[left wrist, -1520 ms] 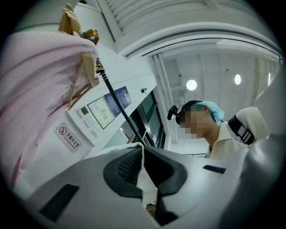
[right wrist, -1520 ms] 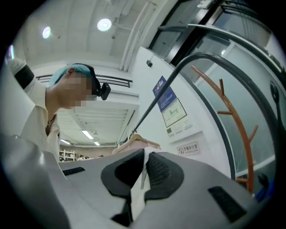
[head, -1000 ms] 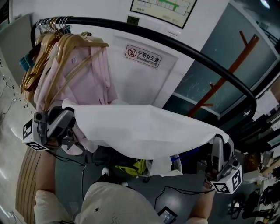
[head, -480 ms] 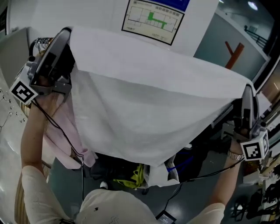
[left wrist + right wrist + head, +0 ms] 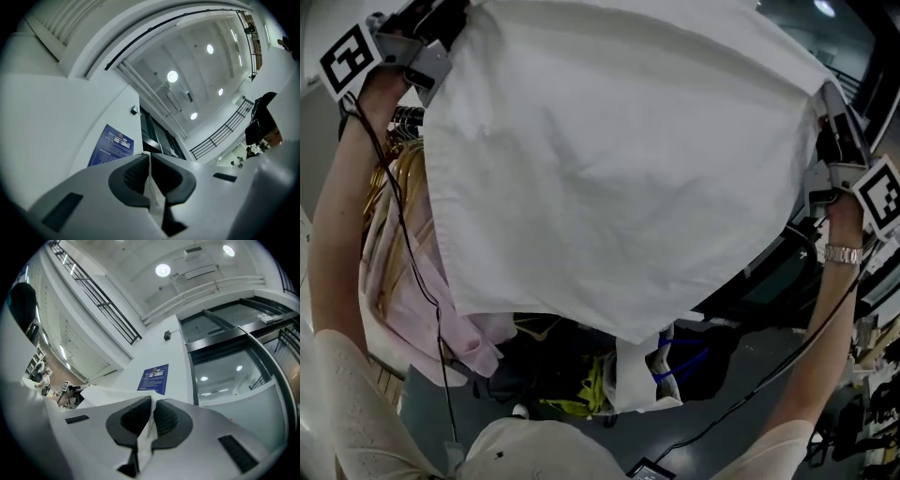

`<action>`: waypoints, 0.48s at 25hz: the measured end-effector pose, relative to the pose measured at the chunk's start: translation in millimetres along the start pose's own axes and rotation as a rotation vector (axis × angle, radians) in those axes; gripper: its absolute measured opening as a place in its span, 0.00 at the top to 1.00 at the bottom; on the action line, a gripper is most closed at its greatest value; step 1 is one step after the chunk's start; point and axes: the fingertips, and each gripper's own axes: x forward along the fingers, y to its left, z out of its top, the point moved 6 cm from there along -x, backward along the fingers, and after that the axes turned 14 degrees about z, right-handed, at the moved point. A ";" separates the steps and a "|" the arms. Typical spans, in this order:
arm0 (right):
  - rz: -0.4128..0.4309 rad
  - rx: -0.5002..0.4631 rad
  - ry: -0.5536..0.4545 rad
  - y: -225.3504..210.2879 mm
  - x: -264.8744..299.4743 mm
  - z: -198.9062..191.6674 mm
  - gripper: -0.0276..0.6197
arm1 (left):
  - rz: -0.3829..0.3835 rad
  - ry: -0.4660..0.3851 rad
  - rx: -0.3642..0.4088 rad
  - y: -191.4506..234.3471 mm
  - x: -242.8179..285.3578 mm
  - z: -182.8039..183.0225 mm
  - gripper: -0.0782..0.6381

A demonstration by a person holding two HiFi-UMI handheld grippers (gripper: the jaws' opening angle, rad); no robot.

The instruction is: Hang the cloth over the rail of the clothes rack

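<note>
Two corners of white cloth pinched: left tool, right tool; pink garments hang behind, lower left.

The cloth hides the rail, and the head view's top edge crops the left gripper.

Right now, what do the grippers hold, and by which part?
Both hold the white cloth: the left gripper pinches its upper left corner, the right gripper its upper right corner, jaws shut on the fabric.
</note>
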 end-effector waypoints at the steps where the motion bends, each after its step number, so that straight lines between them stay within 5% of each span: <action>1: -0.023 -0.010 0.027 -5.7 7.9 0.9 0.93 | 0.010 0.013 0.011 0.0 -0.1 -3.0 0.87; 8: -0.134 0.034 0.202 -53.2 47.5 -25.4 0.93 | 0.033 0.145 0.032 24.5 29.1 -47.6 0.87; 12: -0.121 0.149 0.345 -72.5 36.1 -81.9 0.93 | 0.182 0.343 0.056 51.5 32.8 -87.7 0.87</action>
